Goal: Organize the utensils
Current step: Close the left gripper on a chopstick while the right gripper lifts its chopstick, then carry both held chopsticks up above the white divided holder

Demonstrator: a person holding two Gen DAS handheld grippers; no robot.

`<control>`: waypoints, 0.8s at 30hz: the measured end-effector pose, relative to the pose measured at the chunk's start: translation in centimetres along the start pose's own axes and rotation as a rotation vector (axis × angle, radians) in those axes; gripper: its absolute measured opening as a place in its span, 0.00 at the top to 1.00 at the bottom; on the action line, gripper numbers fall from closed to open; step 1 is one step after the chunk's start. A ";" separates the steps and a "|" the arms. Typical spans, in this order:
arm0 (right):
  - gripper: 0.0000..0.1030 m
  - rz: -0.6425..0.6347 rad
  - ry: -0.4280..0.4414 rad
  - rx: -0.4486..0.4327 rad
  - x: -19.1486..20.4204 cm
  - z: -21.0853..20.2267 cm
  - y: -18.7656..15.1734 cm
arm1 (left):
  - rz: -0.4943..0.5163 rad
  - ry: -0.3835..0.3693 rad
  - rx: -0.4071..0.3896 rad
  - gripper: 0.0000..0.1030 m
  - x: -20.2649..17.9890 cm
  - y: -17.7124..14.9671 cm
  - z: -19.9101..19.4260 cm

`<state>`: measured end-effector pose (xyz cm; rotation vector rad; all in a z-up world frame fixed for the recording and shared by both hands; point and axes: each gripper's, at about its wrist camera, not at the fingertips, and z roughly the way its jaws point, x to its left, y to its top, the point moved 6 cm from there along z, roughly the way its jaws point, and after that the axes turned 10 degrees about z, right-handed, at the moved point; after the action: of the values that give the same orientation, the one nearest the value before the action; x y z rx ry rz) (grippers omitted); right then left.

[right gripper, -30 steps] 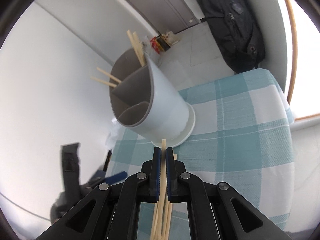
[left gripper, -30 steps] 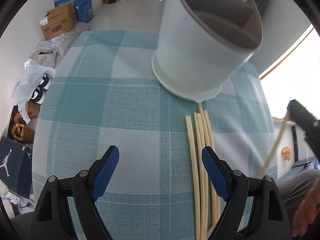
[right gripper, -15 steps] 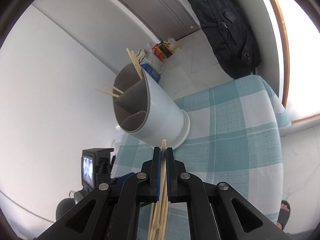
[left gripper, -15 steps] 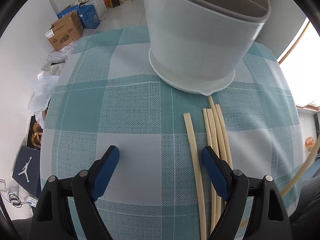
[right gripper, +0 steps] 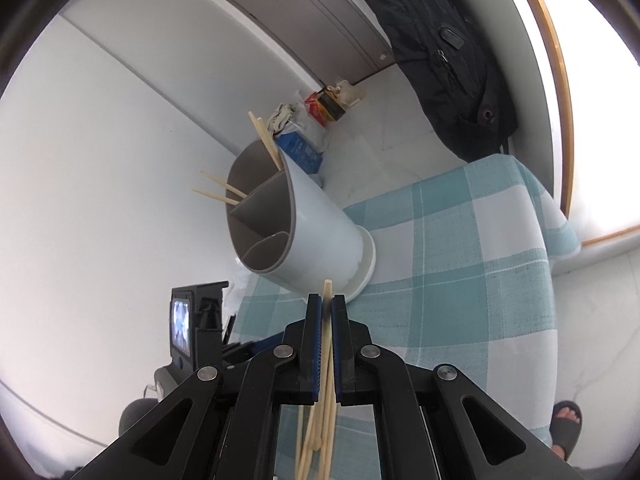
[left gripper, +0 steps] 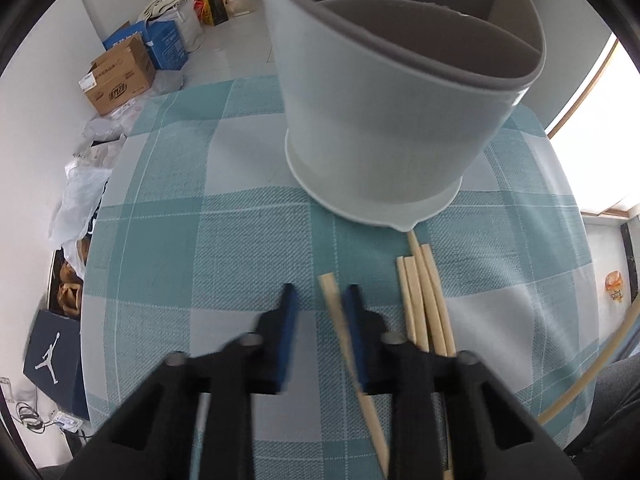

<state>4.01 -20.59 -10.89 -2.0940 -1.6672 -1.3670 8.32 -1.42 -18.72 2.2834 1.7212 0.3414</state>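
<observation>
The left gripper [left gripper: 318, 300] has just been closing on one chopstick [left gripper: 340, 320] lying loose between its jaws; it could pinch off-centre and swing. The right gripper [right gripper: 327, 308] clamps another chopstick [right gripper: 327, 292], which could catch the holder [right gripper: 304, 232] just ahead. Checked cloth covers the surface [left gripper: 224, 240]; boxes [left gripper: 120, 80] sit on the floor.

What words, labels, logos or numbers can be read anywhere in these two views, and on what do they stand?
No text reads clearly.
Brown cardboard box: dark print on its side, too blurred to read.
Blue box: white lettering, too small to read.
Dark blue bag: white jumping-figure logo, no words.
Red and yellow packet: print too small to read.
Orange sticker: illegible.
</observation>
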 end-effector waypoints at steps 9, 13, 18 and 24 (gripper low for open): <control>0.96 -0.014 0.011 -0.018 0.5 -0.3 0.1 | -0.094 -0.014 -0.058 0.98 1.4 0.3 -0.5; 0.96 -0.043 0.016 -0.033 1.1 -0.5 -0.1 | -0.128 -0.042 -0.147 0.98 1.6 0.6 -2.5; 0.96 -0.057 0.019 -0.047 1.6 -0.5 -0.2 | -0.128 -0.066 -0.244 0.98 1.1 0.9 -5.3; 0.96 -0.080 0.032 -0.076 2.3 -0.9 -0.5 | -0.128 -0.087 -0.326 0.98 1.3 0.9 -7.6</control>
<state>3.04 -19.29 -8.92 -2.0541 -1.7306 -1.5017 6.94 0.12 -11.27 1.9204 1.6240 0.4515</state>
